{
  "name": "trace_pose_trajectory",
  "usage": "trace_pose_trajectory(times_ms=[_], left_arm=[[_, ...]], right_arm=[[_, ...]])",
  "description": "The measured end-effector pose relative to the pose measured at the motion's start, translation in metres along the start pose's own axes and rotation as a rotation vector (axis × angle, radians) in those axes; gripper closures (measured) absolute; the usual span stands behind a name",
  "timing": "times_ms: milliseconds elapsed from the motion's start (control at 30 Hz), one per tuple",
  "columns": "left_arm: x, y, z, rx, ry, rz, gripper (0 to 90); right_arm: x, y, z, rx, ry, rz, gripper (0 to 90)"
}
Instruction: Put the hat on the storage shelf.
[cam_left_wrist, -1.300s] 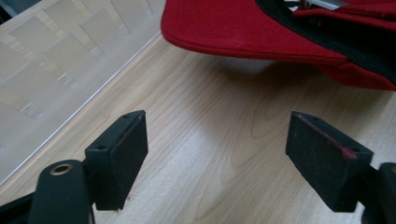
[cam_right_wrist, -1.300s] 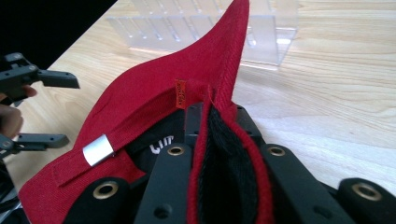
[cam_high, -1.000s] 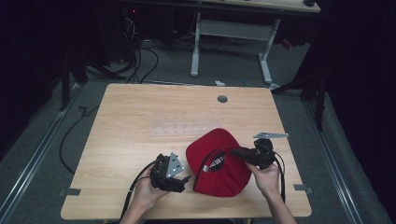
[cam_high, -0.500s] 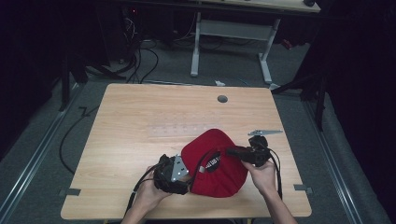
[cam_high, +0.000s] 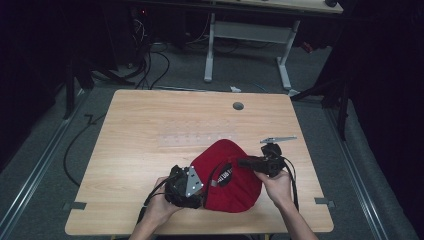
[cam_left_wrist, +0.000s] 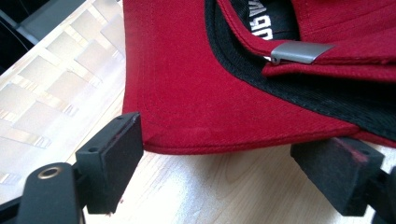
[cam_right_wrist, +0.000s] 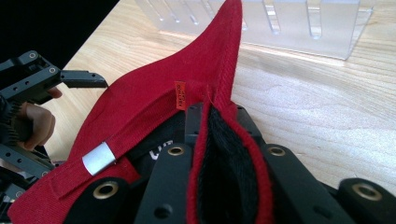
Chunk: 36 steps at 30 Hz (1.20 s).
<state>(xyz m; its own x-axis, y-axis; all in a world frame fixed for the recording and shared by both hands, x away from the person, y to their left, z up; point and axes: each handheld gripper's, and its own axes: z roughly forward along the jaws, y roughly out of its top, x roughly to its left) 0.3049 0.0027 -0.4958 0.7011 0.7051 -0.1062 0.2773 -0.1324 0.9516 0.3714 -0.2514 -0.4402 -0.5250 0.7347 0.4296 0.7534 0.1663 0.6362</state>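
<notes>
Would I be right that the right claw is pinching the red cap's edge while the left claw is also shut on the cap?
Not quite. The right claw does pinch the red cap, but the left claw is open: in the left gripper view its jaws stand apart on either side of the cap's edge.

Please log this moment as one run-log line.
right tool: shut on red cap | left tool: open at cap edge | cap on table
</notes>
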Motion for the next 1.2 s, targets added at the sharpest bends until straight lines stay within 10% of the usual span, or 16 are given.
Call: trace_pose_trajectory(times_ms=[400,1033,1200], left_arm=[[0.014,0.007,-0.004,-0.041,0.050,-0.014,36.9],[0.010,0.010,-0.005,0.001,-0.015,-0.009,53.6],[0.007,0.013,-0.008,0.008,-0.089,-0.030,66.7]], right_arm=[[0.009,0.012,0.010,0.044,0.006,-0.017,80.6],[0.013,-0.002,0.022,0.061,0.060,-0.009,80.3],[0.010,0.001,0.015,0.057,0.077,-0.024,79.8]])
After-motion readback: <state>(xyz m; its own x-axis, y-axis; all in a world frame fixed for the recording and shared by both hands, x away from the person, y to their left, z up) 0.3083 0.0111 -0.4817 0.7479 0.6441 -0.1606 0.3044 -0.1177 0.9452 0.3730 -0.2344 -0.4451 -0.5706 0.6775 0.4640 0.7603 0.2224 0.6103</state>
